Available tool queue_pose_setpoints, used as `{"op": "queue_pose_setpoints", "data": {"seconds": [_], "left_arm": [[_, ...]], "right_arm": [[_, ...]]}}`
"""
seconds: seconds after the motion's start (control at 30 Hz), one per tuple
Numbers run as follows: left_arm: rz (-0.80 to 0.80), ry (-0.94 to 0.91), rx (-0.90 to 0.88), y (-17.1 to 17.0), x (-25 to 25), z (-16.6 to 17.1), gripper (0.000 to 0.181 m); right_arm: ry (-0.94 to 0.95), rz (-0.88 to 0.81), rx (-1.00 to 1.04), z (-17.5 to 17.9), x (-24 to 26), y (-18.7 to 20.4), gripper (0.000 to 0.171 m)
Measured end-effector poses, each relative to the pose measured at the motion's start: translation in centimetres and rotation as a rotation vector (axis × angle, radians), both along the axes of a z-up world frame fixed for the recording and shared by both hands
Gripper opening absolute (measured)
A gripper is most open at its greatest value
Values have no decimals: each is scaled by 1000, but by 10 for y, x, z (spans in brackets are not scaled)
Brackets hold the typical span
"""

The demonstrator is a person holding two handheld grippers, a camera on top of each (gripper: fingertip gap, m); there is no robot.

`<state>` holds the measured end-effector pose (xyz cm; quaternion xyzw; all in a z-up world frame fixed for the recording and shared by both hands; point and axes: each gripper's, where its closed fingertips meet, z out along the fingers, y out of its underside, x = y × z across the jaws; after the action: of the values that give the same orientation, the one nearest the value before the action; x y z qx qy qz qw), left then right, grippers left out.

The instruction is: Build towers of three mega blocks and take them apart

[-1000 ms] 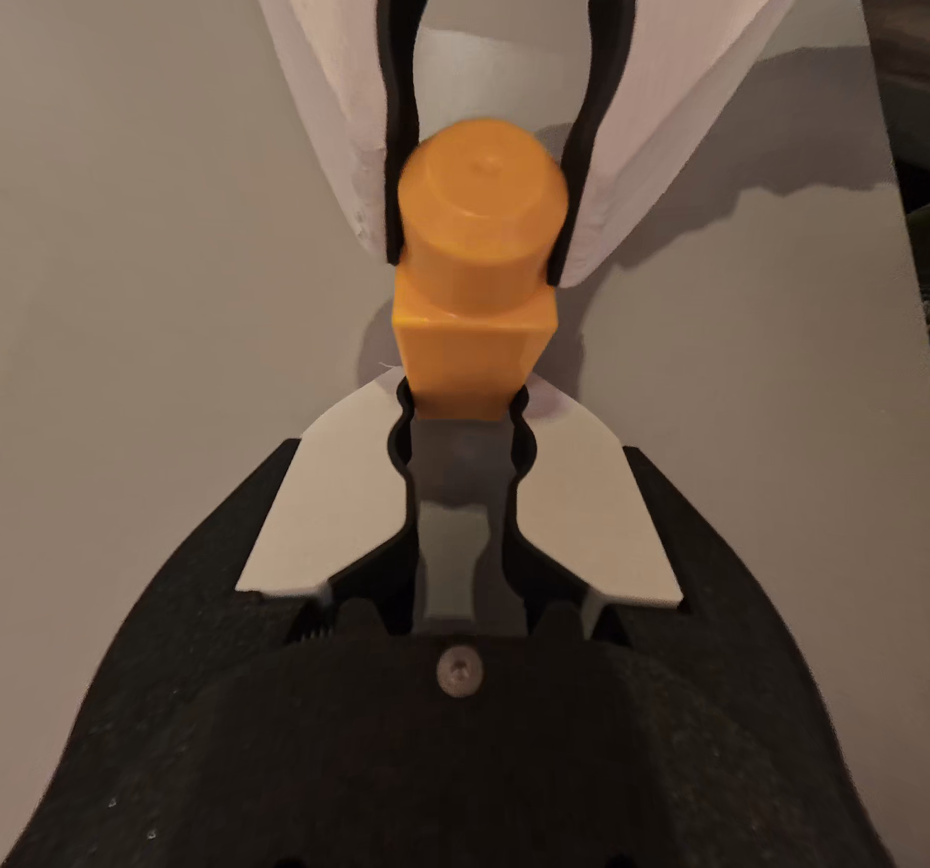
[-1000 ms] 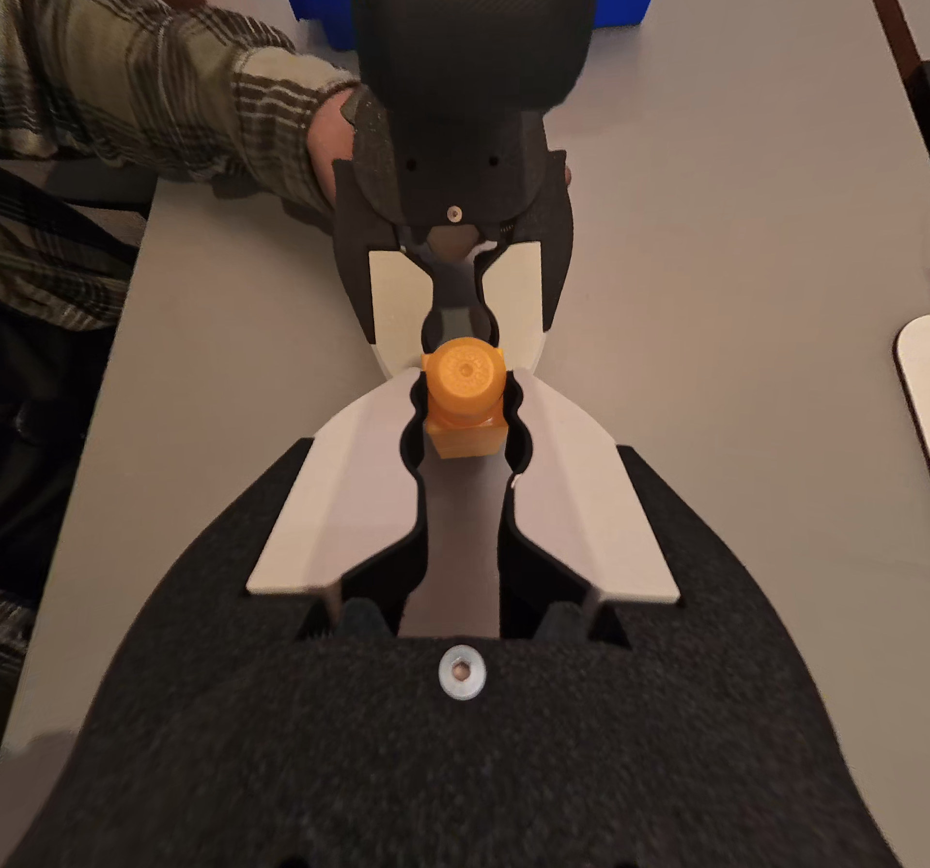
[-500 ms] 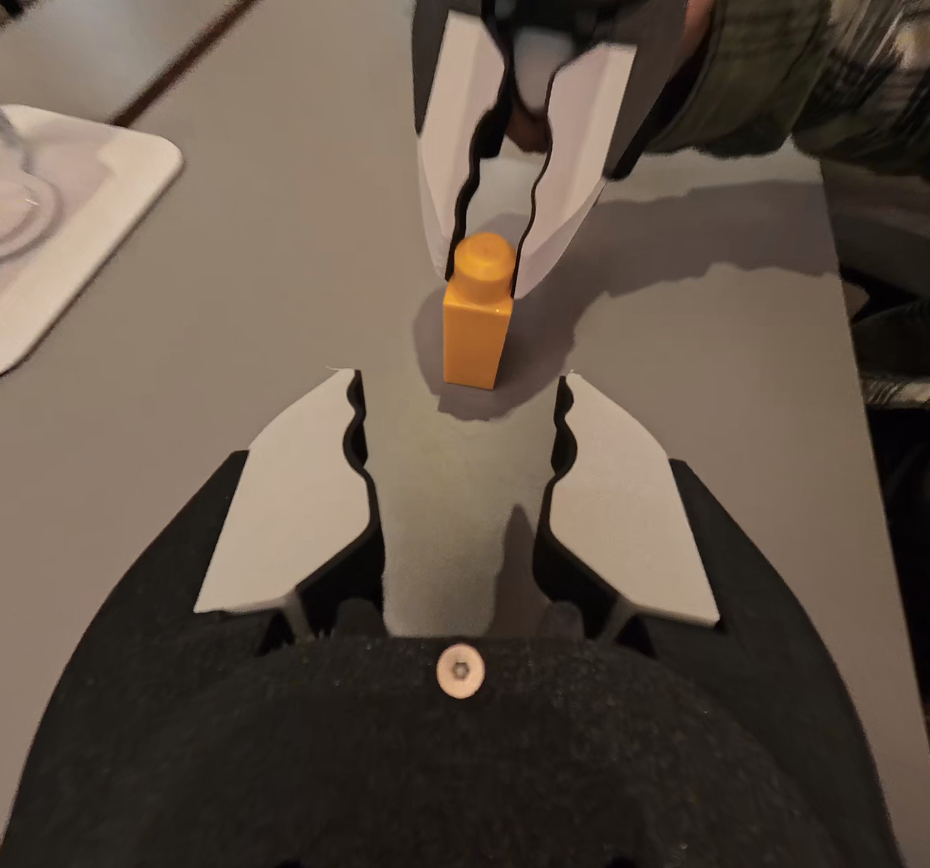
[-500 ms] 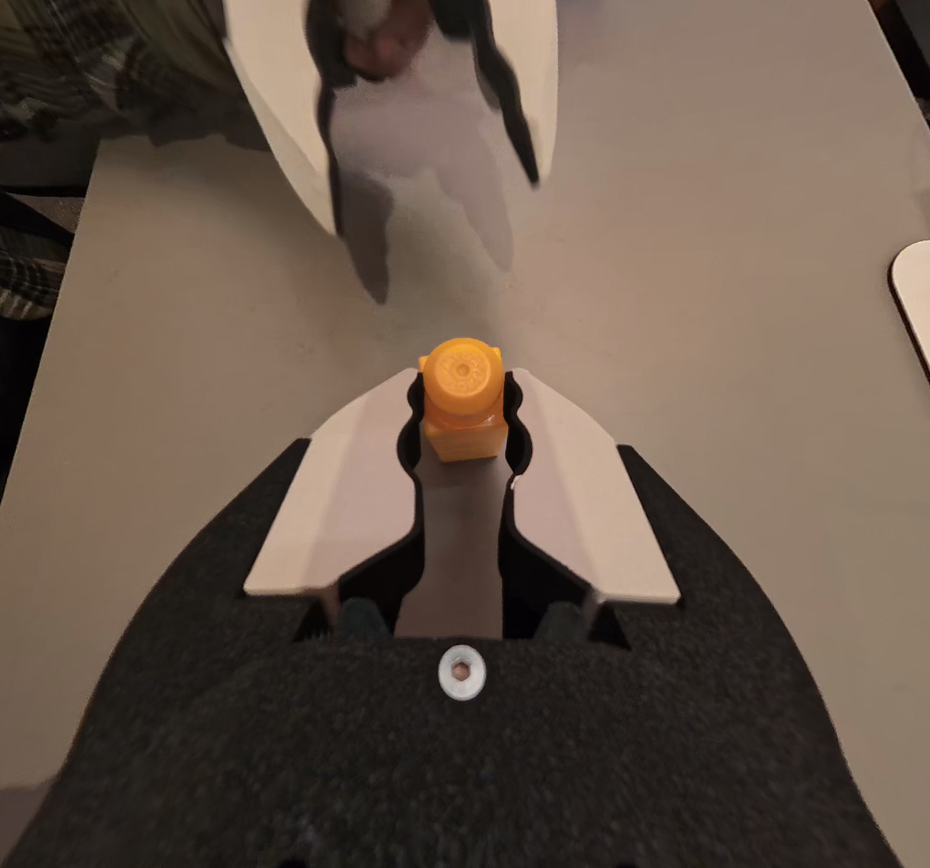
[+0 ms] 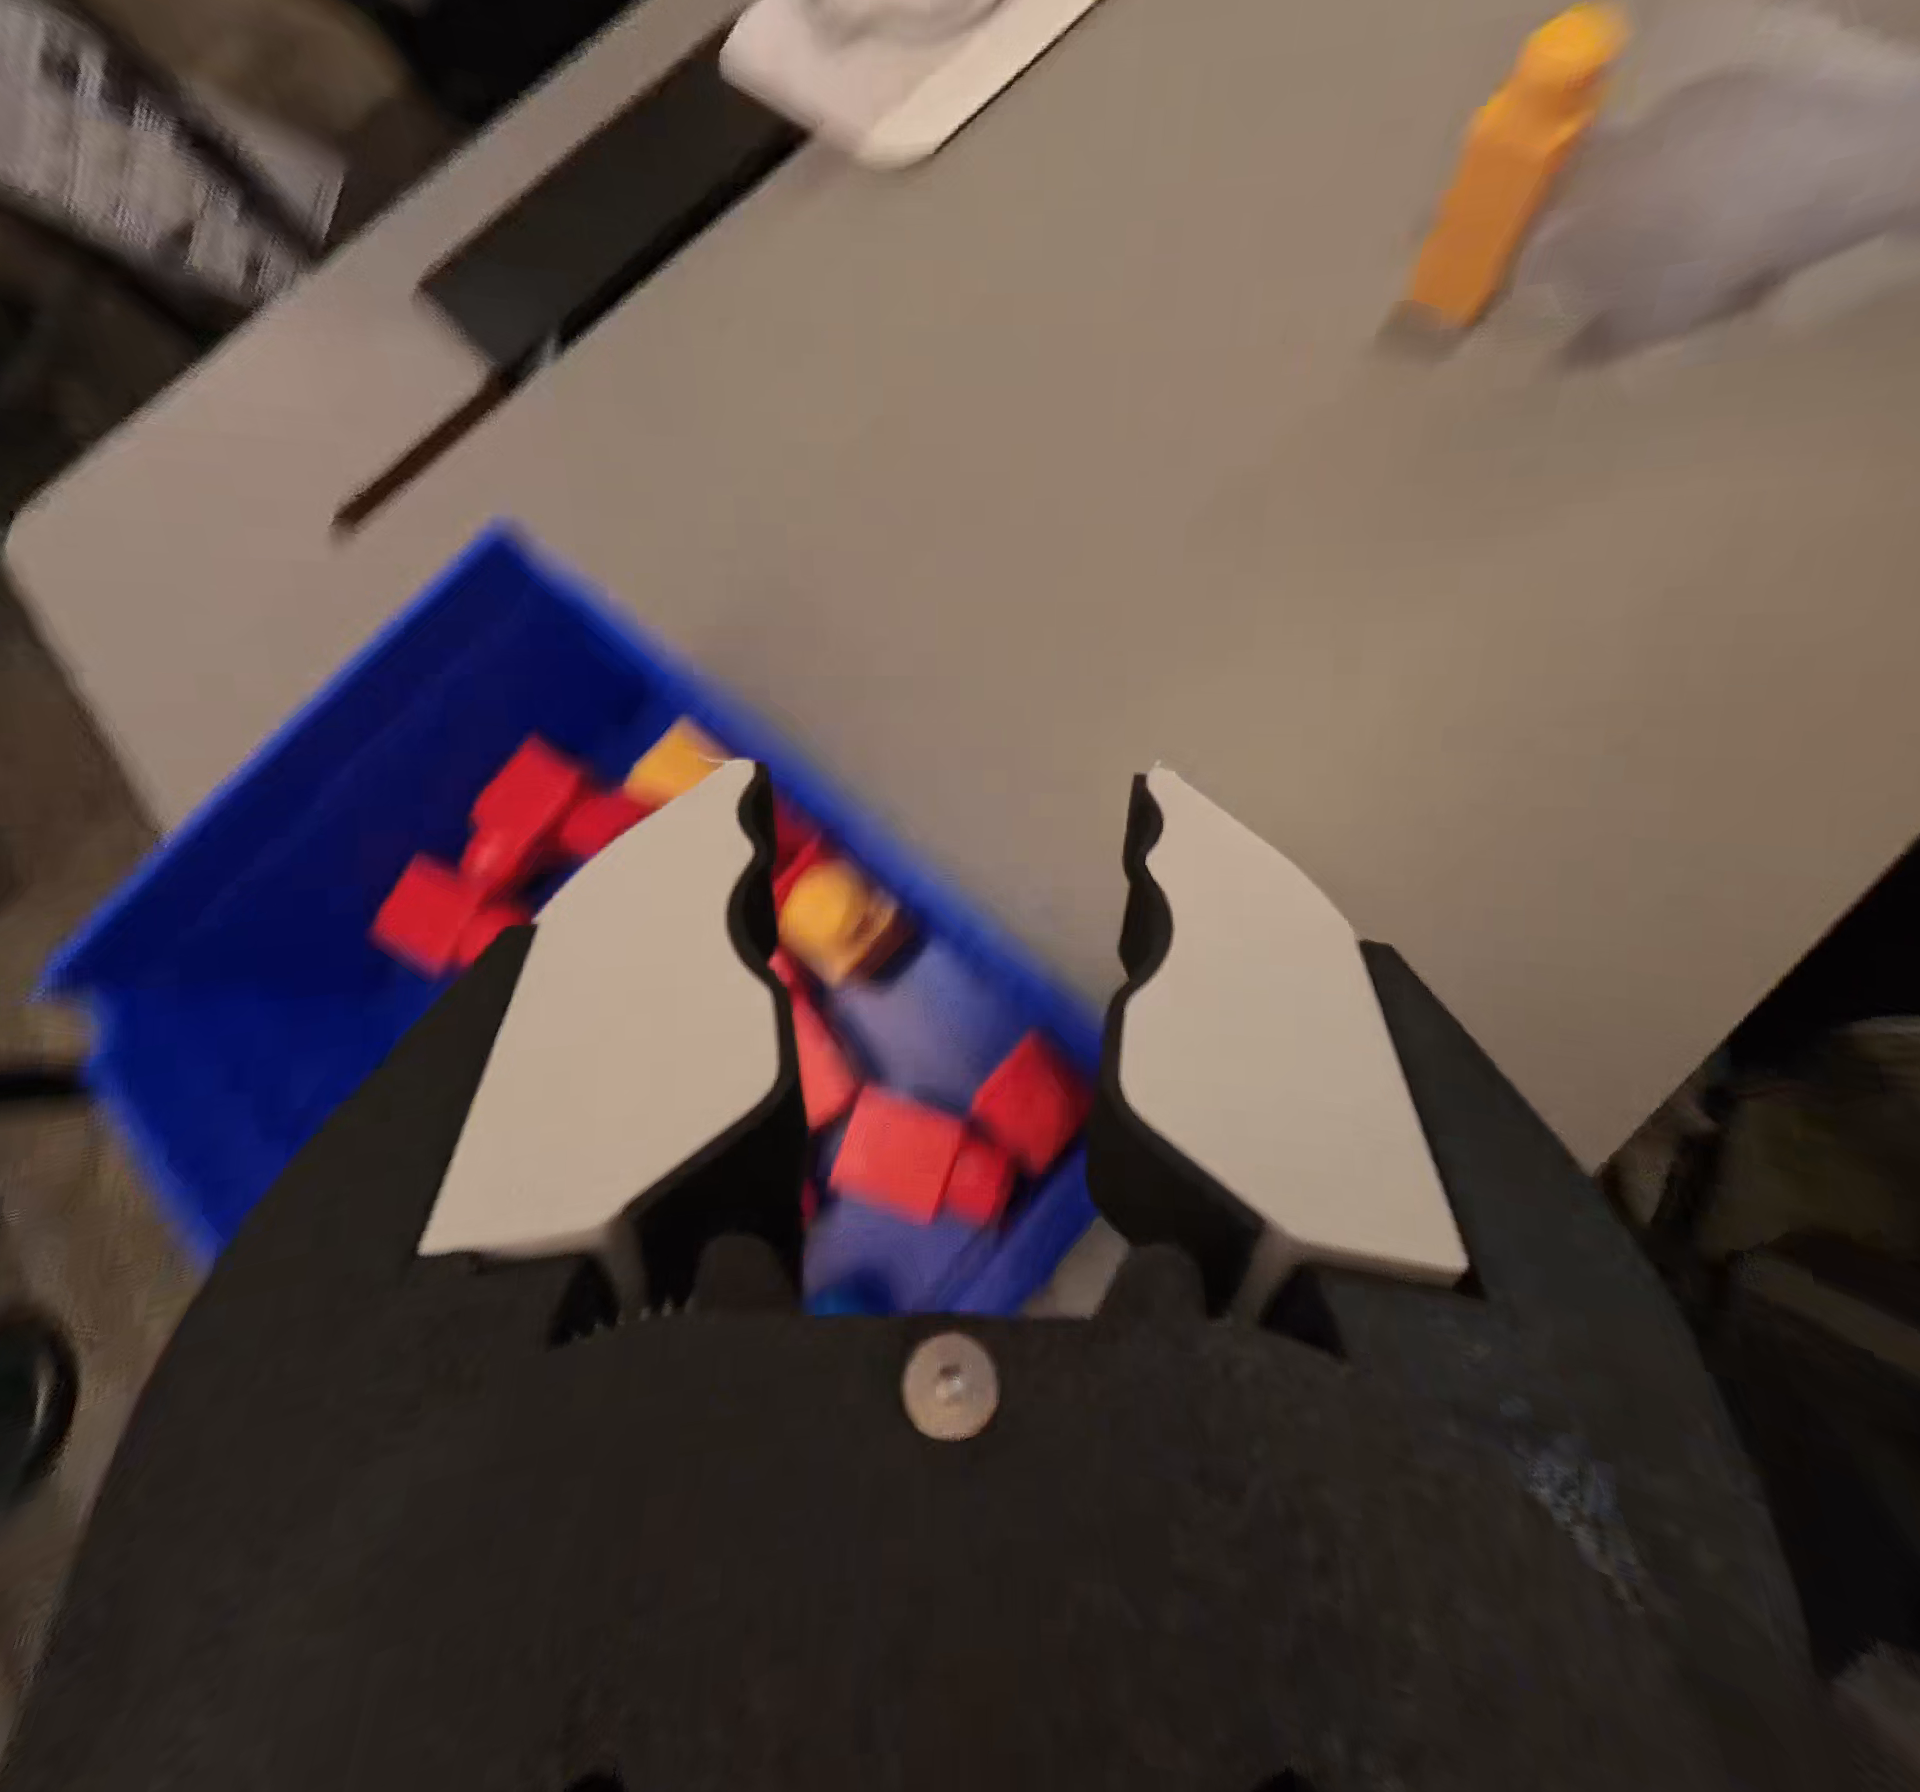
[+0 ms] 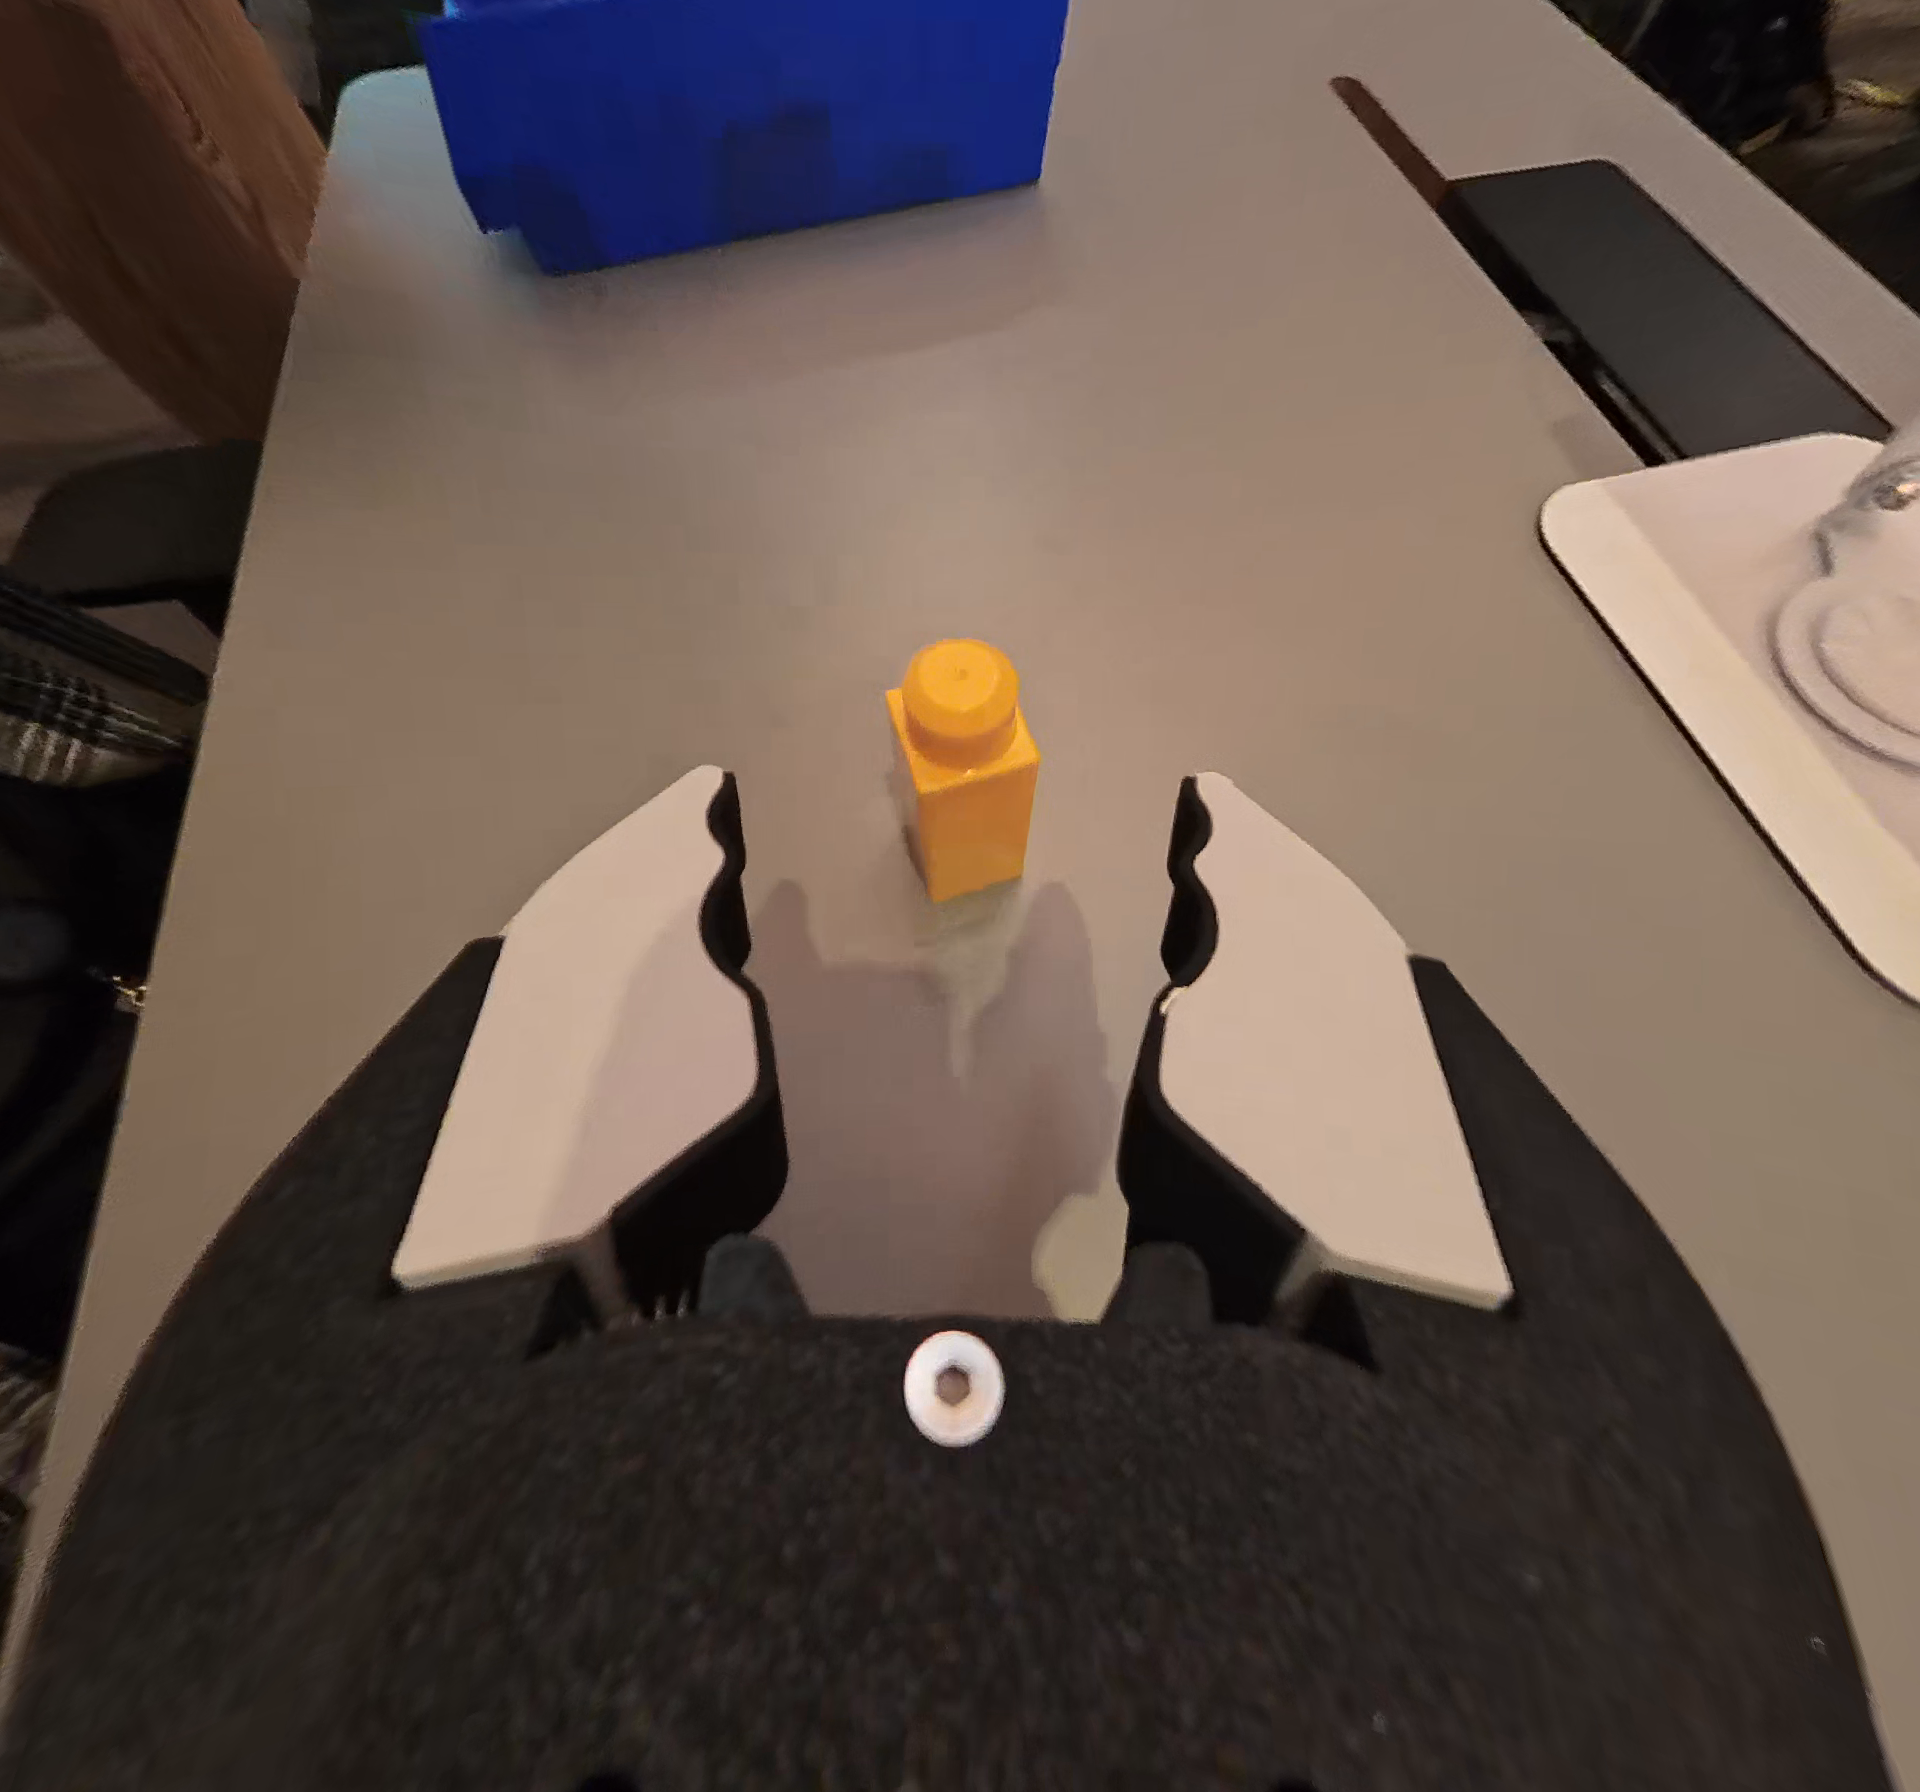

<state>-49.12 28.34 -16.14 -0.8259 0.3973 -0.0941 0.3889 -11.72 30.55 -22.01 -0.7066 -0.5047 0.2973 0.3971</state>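
Note:
An orange block tower [image 6: 966, 786] stands upright on the grey table [image 6: 1195, 495], just ahead of my right gripper [image 6: 956, 792], which is open and empty. The tower also shows blurred at the far right of the left wrist view [image 5: 1507, 173], with the right gripper's pale fingers [image 5: 1745, 194] beside it. My left gripper [image 5: 951, 786] is open and empty, held above the blue bin [image 5: 270, 911]. The bin holds several red blocks [image 5: 904, 1160] and orange blocks [image 5: 831, 911].
The blue bin [image 6: 748, 80] stands at the table's far edge in the right wrist view. A white tray [image 6: 1704, 620] with a clear glass [image 6: 1860, 620] lies at the right. A black slab [image 6: 1642, 298] lies beyond it. A wooden panel [image 6: 135, 184] stands left of the table. My right fingertips sit around 40 cm from my left ones.
My right gripper let go of the orange tower and drew back. My left gripper opened wider and swung away from the tower to over the blue bin.

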Motion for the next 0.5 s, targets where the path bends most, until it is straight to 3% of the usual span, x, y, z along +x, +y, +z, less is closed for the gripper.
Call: {"op": "queue_pose_setpoints", "data": {"seconds": [0.1, 0.23, 0.37, 0.5], "left_arm": [[127, 78, -85, -5, -72, -18, 61], [107, 331, -188, -14, -126, -48, 60], [-7, 543, -305, -17, -144, -67, 61], [-109, 577, -319, 6, -137, -67, 57]], "right_arm": [[32, -52, 6, 9, 16, -12, 73], [74, -87, 14, 15, 32, -36, 70], [82, -115, 15, 11, 44, -60, 66], [84, -150, 6, 6, 55, -78, 66]]}}
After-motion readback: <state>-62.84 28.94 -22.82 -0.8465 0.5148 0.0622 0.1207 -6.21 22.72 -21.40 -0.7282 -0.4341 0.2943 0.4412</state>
